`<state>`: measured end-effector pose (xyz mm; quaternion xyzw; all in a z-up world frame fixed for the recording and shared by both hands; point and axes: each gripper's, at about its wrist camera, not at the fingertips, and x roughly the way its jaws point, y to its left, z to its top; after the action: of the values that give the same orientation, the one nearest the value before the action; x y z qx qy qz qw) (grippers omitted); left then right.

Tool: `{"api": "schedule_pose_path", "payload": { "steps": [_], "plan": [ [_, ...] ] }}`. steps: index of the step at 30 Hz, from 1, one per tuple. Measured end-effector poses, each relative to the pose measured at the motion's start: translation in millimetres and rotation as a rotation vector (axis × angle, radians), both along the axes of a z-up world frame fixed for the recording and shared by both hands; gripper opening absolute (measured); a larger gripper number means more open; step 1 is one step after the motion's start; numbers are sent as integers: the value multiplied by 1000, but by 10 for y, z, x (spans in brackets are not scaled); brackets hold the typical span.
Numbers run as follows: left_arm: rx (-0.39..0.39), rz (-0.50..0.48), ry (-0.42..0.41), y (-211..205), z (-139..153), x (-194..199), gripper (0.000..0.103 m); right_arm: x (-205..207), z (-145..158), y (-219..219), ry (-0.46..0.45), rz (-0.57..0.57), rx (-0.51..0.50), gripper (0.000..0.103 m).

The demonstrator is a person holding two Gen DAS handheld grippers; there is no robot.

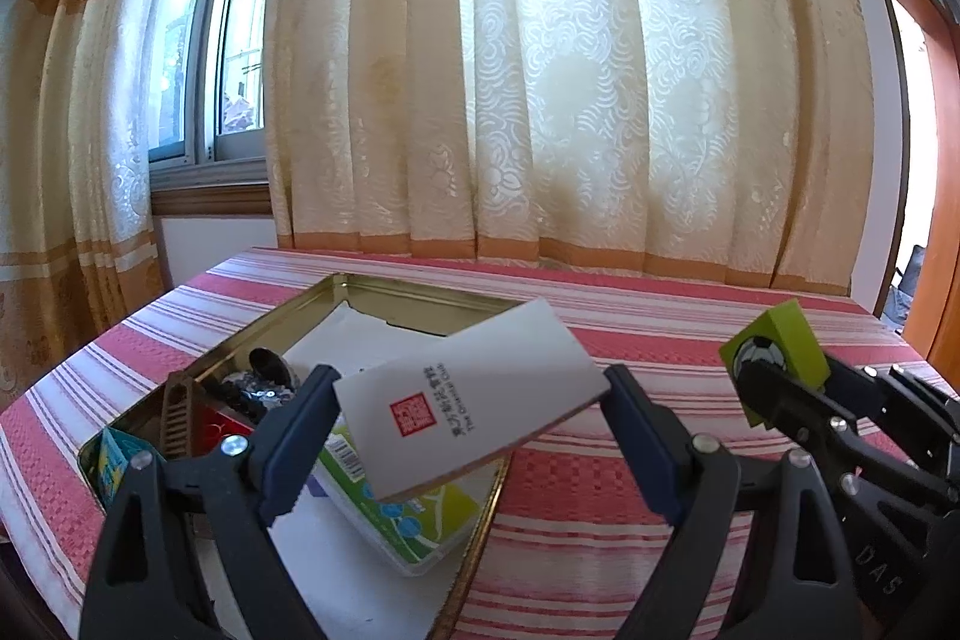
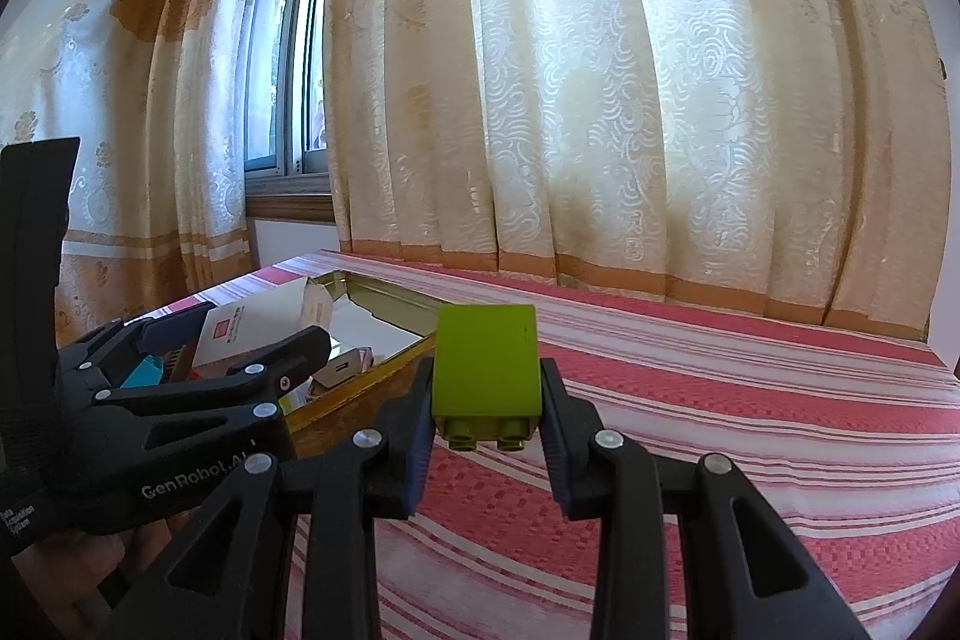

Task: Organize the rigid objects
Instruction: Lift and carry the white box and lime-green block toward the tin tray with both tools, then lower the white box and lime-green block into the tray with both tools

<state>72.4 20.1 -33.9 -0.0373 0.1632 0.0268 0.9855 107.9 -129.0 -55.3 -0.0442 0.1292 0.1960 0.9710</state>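
Observation:
My left gripper (image 1: 471,400) is shut on a white card box (image 1: 474,394) with a red seal, held tilted above the near right corner of a gold tin tray (image 1: 384,289). The box also shows in the right wrist view (image 2: 252,334). My right gripper (image 2: 486,388) is shut on a lime green toy brick (image 2: 486,361), studs toward the camera, held above the striped cloth right of the tray (image 2: 372,370). In the left wrist view the brick (image 1: 780,346) shows a football print.
The tray holds white paper (image 1: 360,334), a green-and-white packet (image 1: 408,514), a brown comb (image 1: 177,415), a teal item (image 1: 114,460) and dark small things. A red-and-white striped cloth (image 2: 720,400) covers the table. Curtains (image 1: 540,70) and a window hang behind.

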Motion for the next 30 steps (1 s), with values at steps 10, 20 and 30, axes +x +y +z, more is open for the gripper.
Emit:
{"api": "schedule_pose_path", "payload": {
  "steps": [10, 20, 30],
  "plan": [
    [-3, 10, -11, 94, -9, -43, 89, -8, -5, 103, 7, 15, -3, 34],
    [-11, 9, -18, 123, -7, -76, 89, -9, -13, 172, 13, 28, -3, 34],
    [-11, 21, -23, 181, -6, -96, 89, 4, -21, 254, 20, 46, -8, 34]
  ]
}}
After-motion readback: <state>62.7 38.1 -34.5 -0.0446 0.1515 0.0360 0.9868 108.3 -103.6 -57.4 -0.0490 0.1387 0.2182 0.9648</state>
